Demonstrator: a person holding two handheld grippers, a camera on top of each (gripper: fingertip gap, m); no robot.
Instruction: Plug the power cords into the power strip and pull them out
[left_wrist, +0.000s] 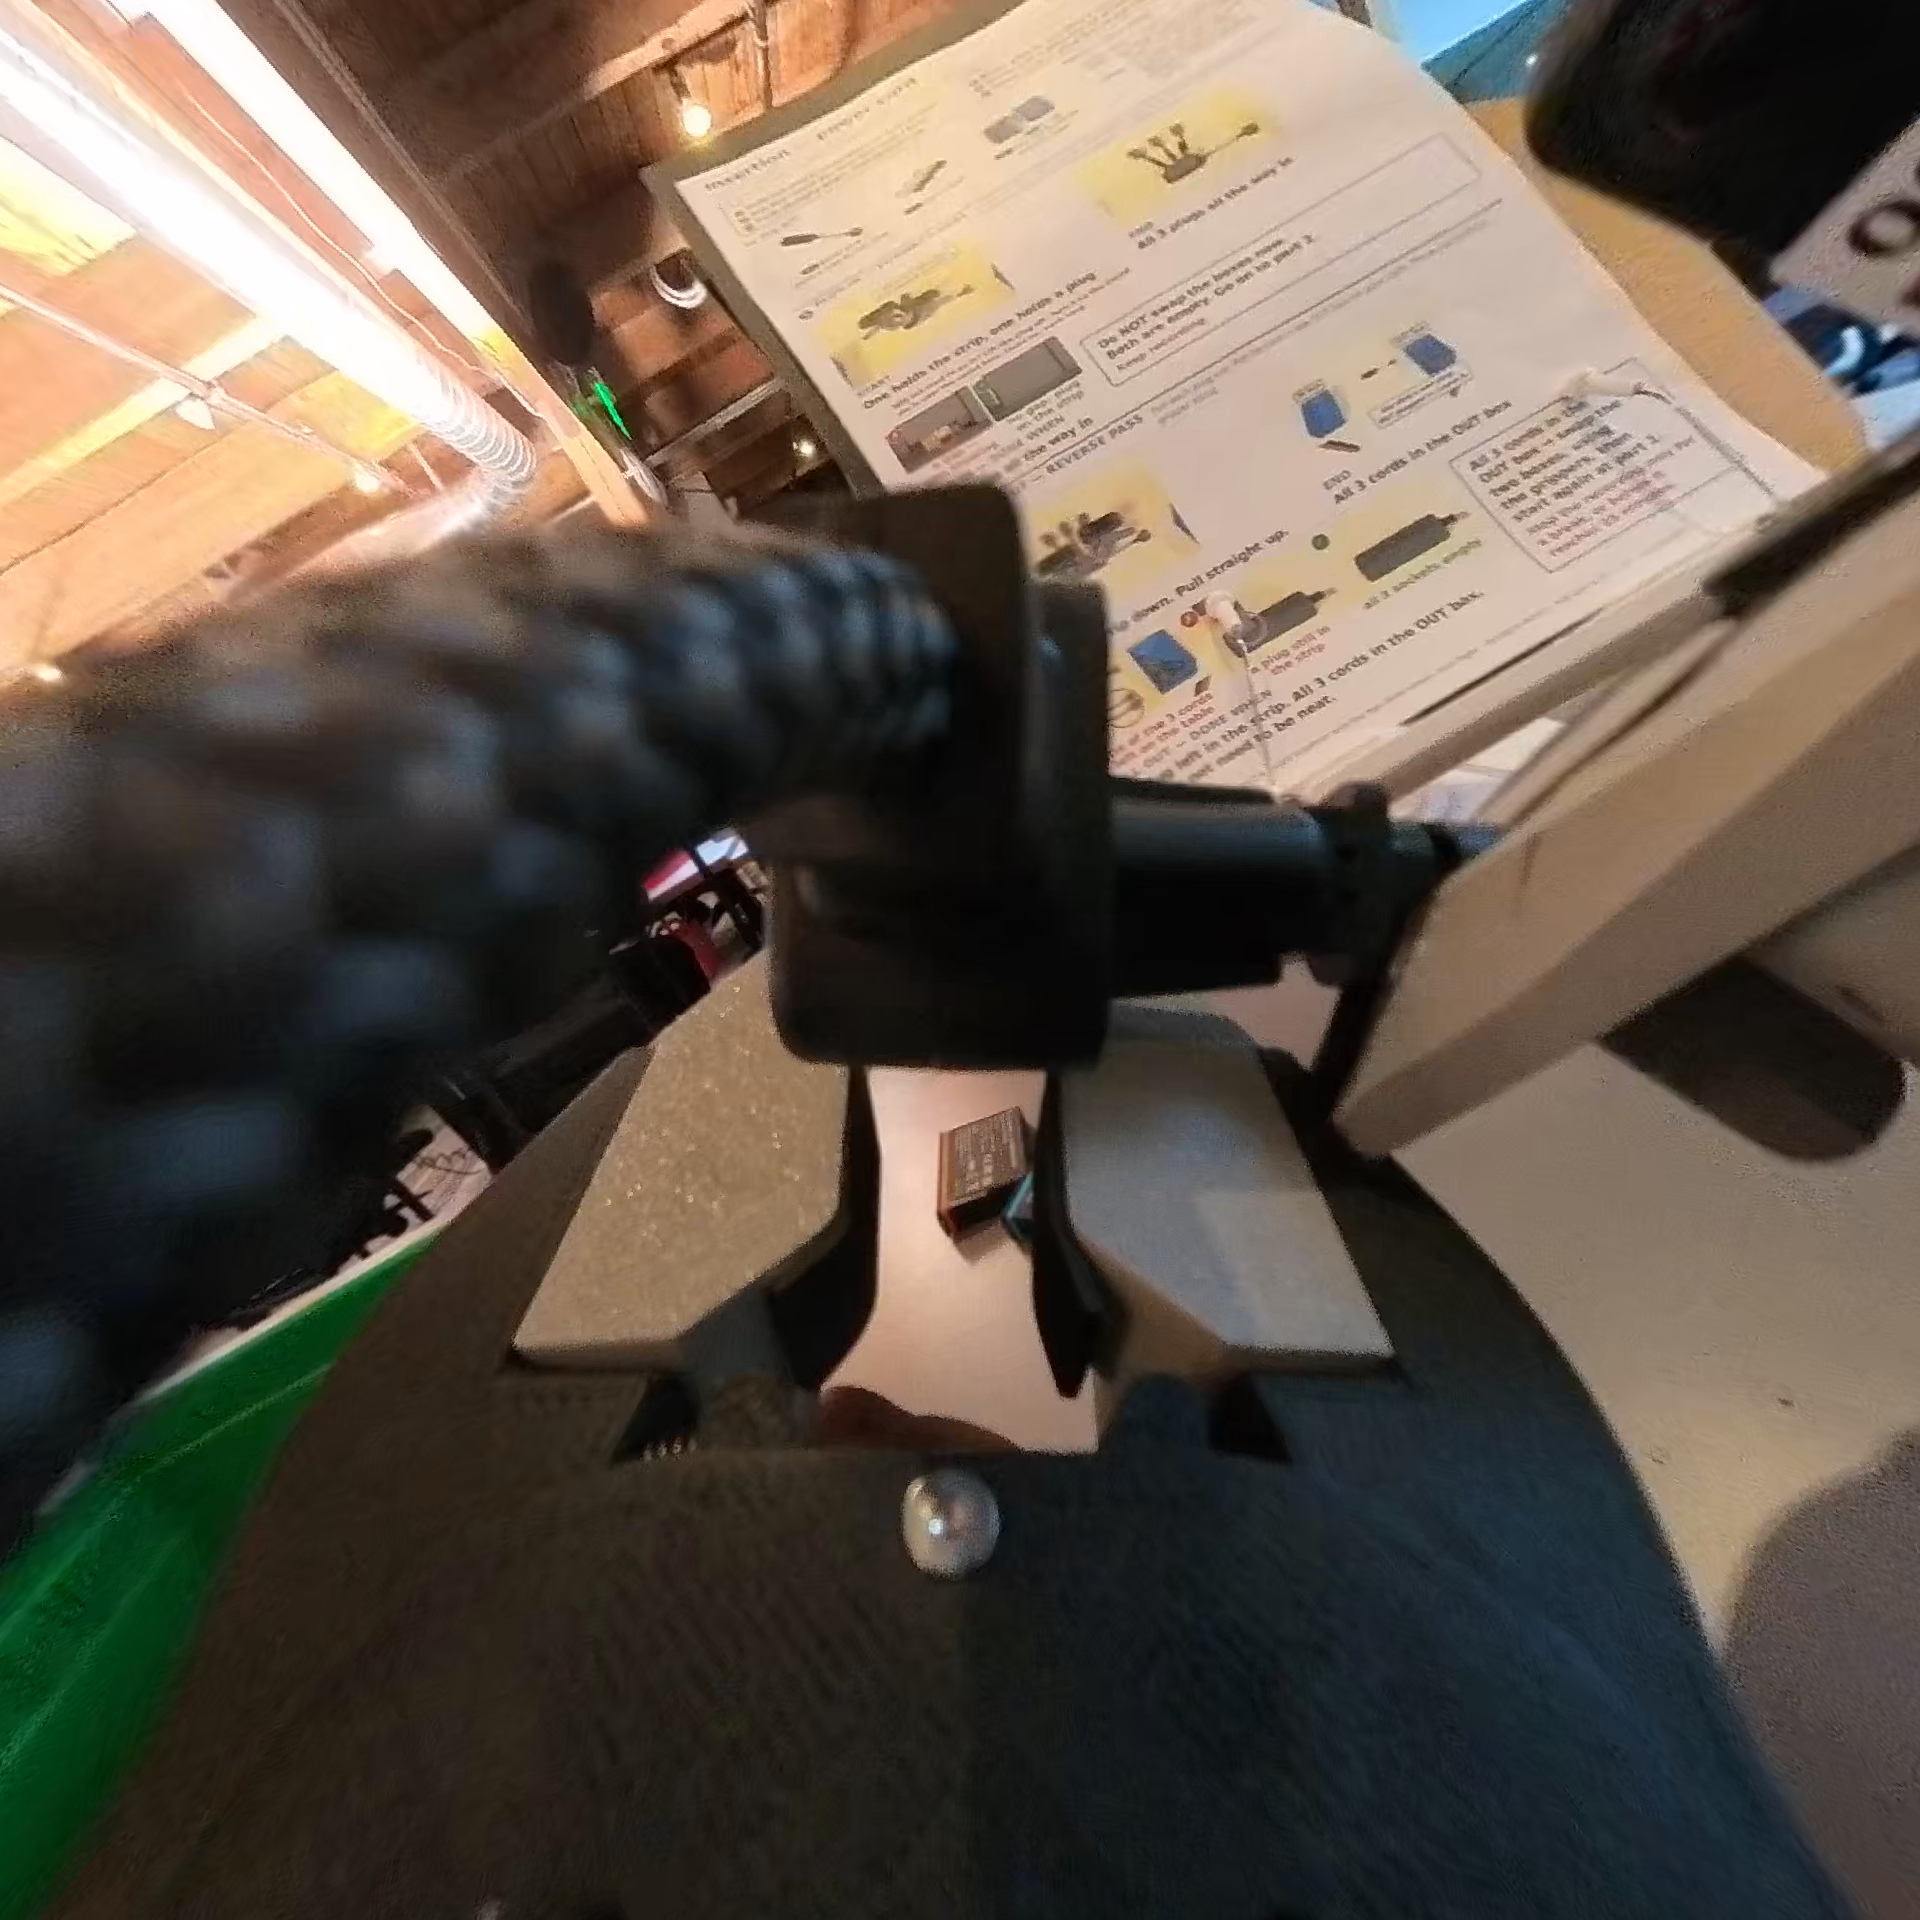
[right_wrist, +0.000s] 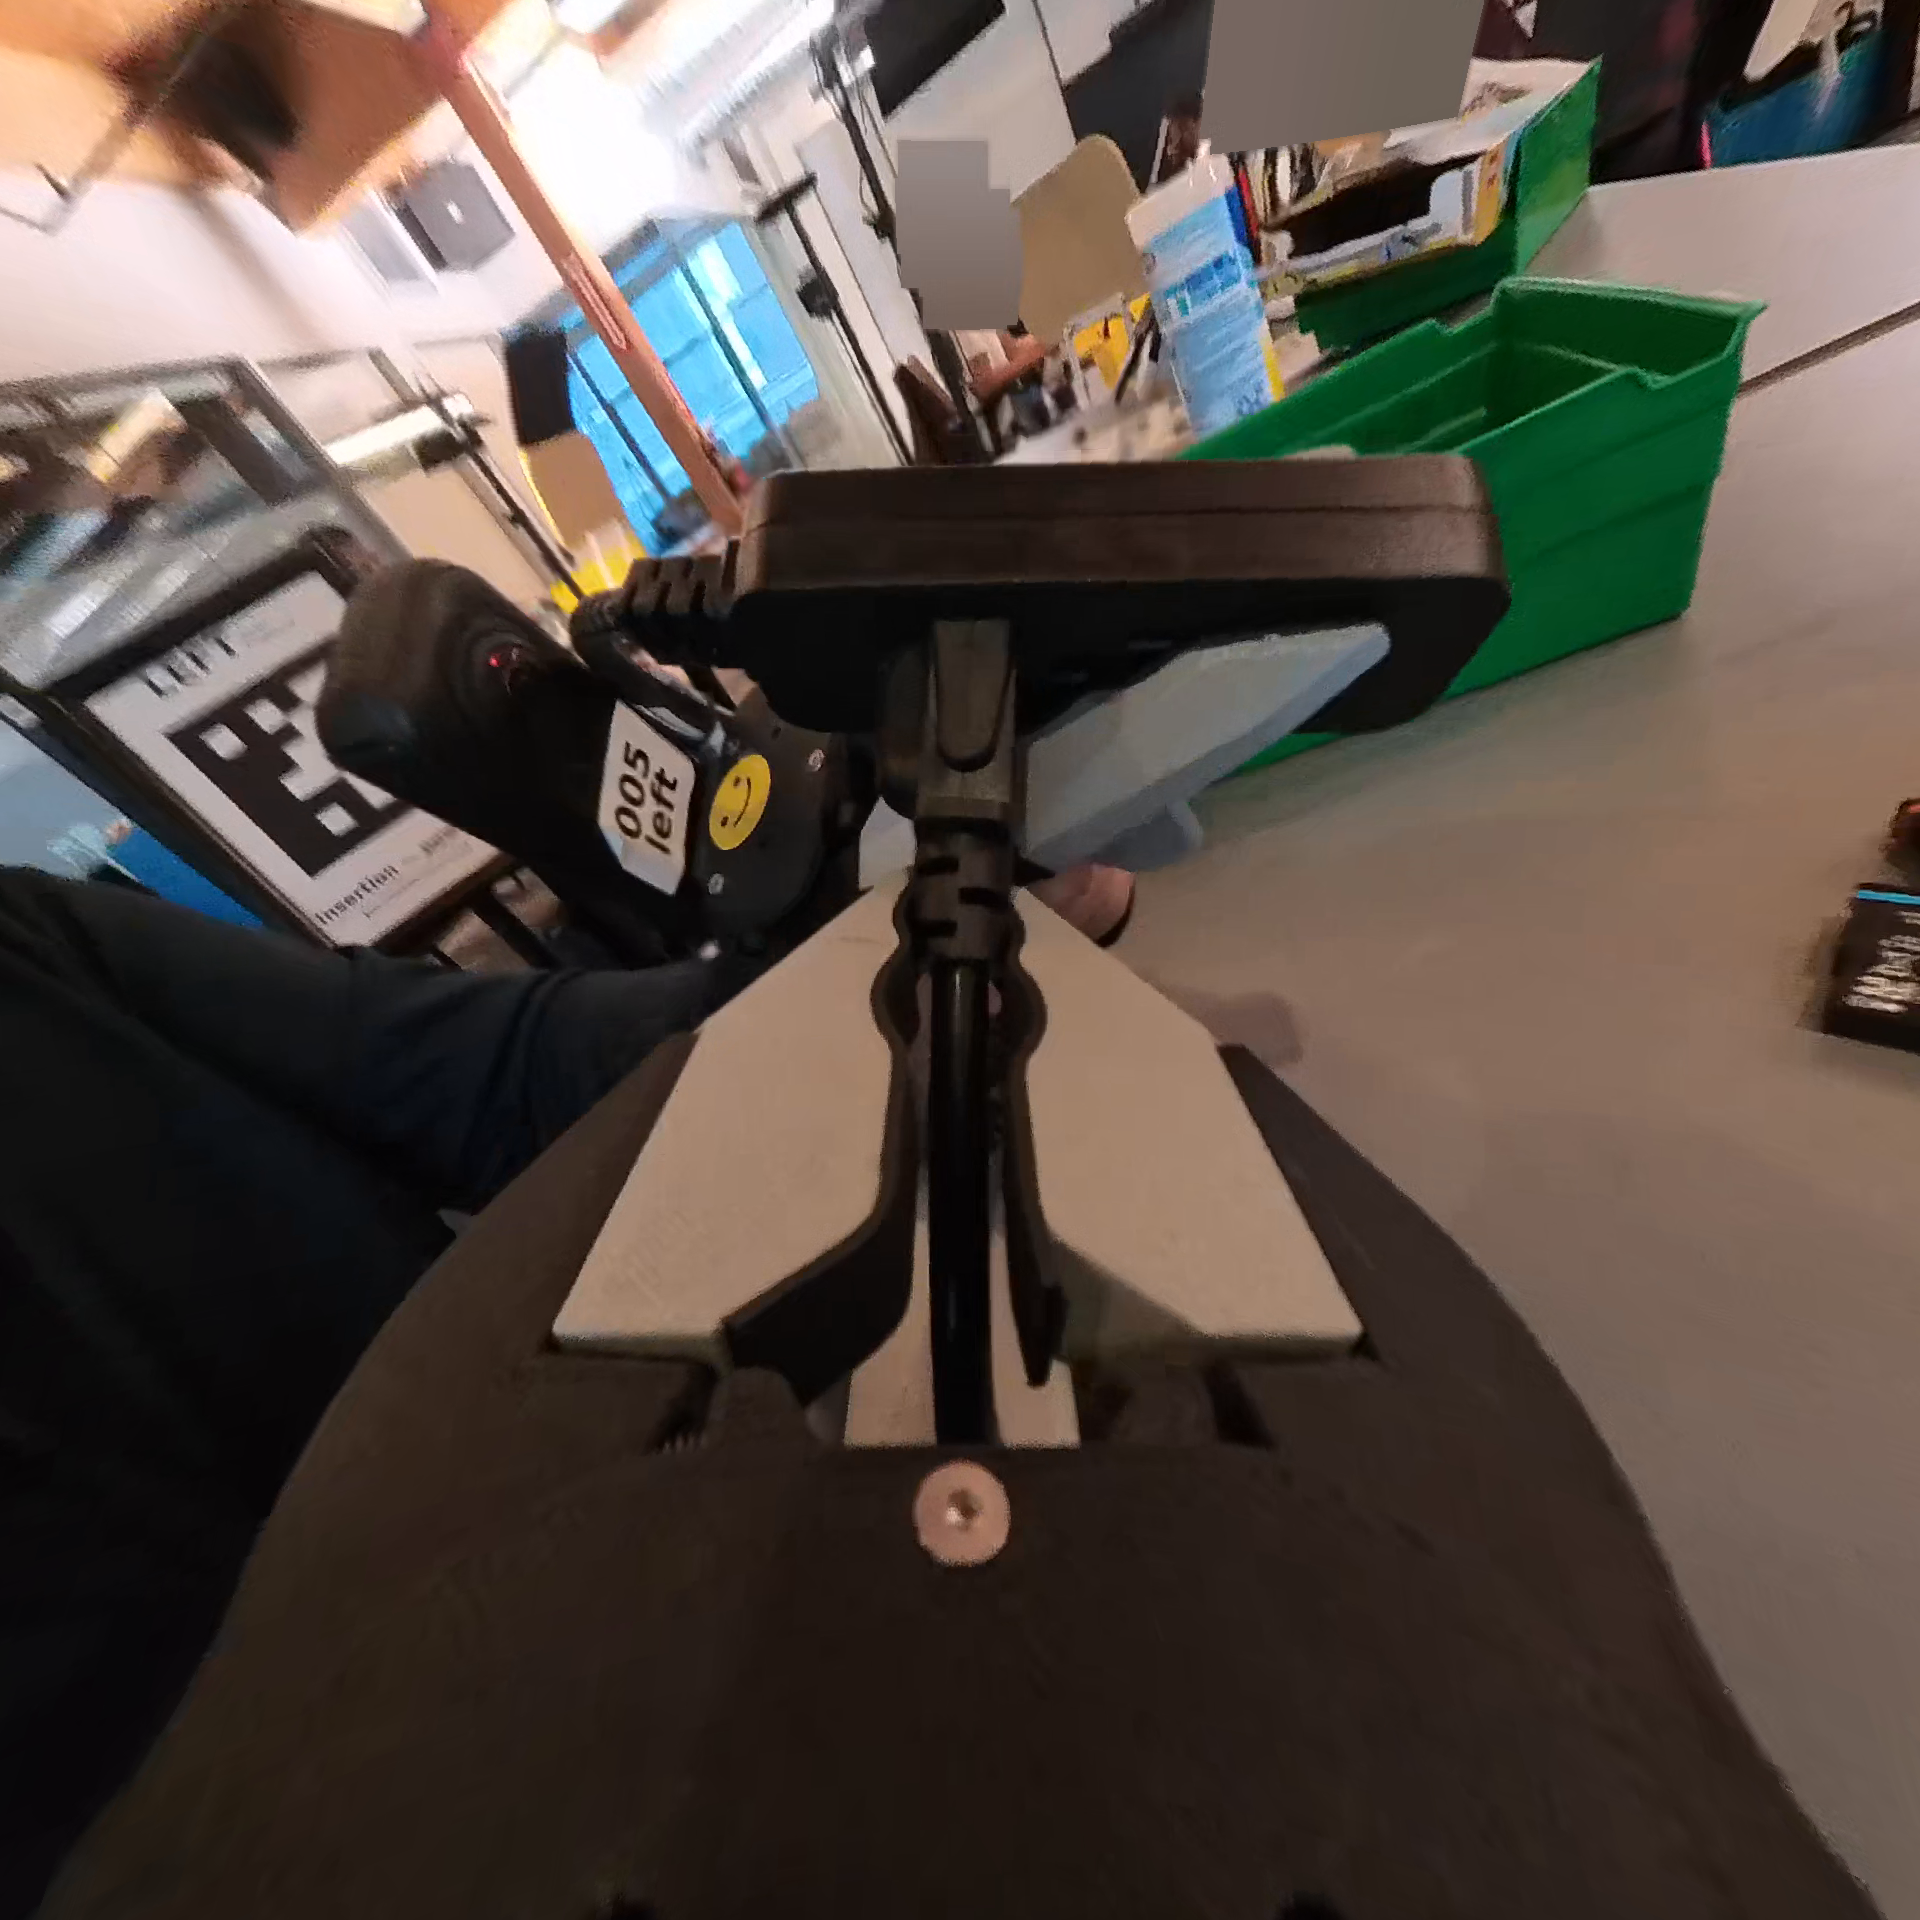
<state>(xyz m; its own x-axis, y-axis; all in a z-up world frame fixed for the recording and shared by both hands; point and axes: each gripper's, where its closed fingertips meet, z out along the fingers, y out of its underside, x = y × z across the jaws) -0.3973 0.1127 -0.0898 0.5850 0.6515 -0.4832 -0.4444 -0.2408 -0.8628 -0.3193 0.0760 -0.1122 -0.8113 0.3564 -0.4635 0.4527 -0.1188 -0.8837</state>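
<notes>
The right wrist view is showing the black power strip (right_wrist: 1122, 582) side-on and lifted above the grey worktop (right_wrist: 1558, 1039), with the left claw (right_wrist: 1205, 727) reaching in from behind it, one pale finger lying against the strip's underside. The right claw (right_wrist: 961, 935) is clamping a black plug (right_wrist: 961, 748) and its cord (right_wrist: 956, 1195), the plug's nose touching the strip's lower face; how deep it is sitting cannot be told.

The left wrist view is looking at the strip (left_wrist: 935, 779) end-on, the left claw (left_wrist: 951, 1081) gripping it between its fingers. The strip's ribbed cable (left_wrist: 468, 810) is sweeping blurred across the left of that view, blocking much of it. The plug (left_wrist: 1247, 862) is meeting the strip from the right, held by the right claw (left_wrist: 1382, 862).

Only the left view is showing an instruction sheet (left_wrist: 1195, 364) standing behind. Only the right view is showing green bins (right_wrist: 1558, 436) beyond the strip, and a dark sleeve (right_wrist: 312, 1091) at left. A small black box (right_wrist: 1881, 977) is lying on the worktop.
</notes>
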